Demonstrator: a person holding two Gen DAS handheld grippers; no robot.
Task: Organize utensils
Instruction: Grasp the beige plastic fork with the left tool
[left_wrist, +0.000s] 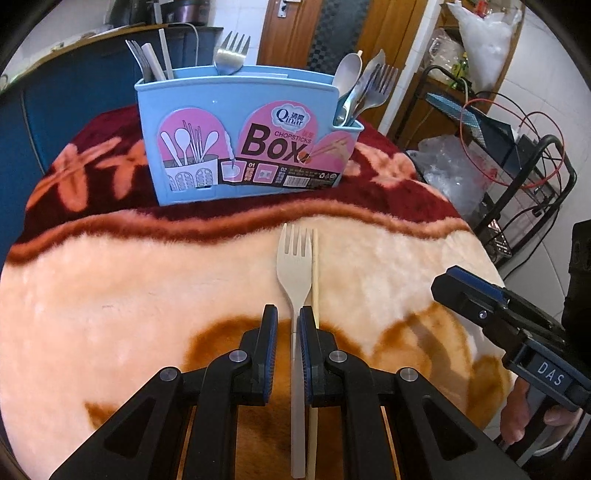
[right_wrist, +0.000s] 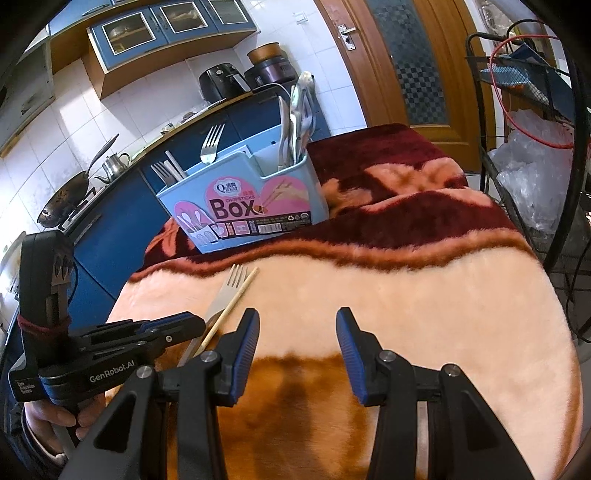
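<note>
Left gripper (left_wrist: 288, 314) is nearly closed around the fork (left_wrist: 294, 266) handle, which runs between the 2 pads (left_wrist: 272, 350); the right pad looks to be touching it, and a narrow gap shows on the left side. Can't tell if it's a firm clamp.

The fork lies flat on the blanket (left_wrist: 147, 277), in front of the box (left_wrist: 243, 147) and apart from it, tines pointing toward the box. 1 chopstick (left_wrist: 315, 277) lies just beside the fork on its right, parallel, outside the jaws.

Right gripper (right_wrist: 295, 325) sits about half open with nothing between its pads, over bare blanket, to the right of the fork and on the near side of the box.

The box stands upright on the dark red band of the blanket. A metal fork (left_wrist: 229, 55) sticks up from its middle section, more utensils from its left corner, and spoons plus a fork from the small right-hand compartment.
</note>
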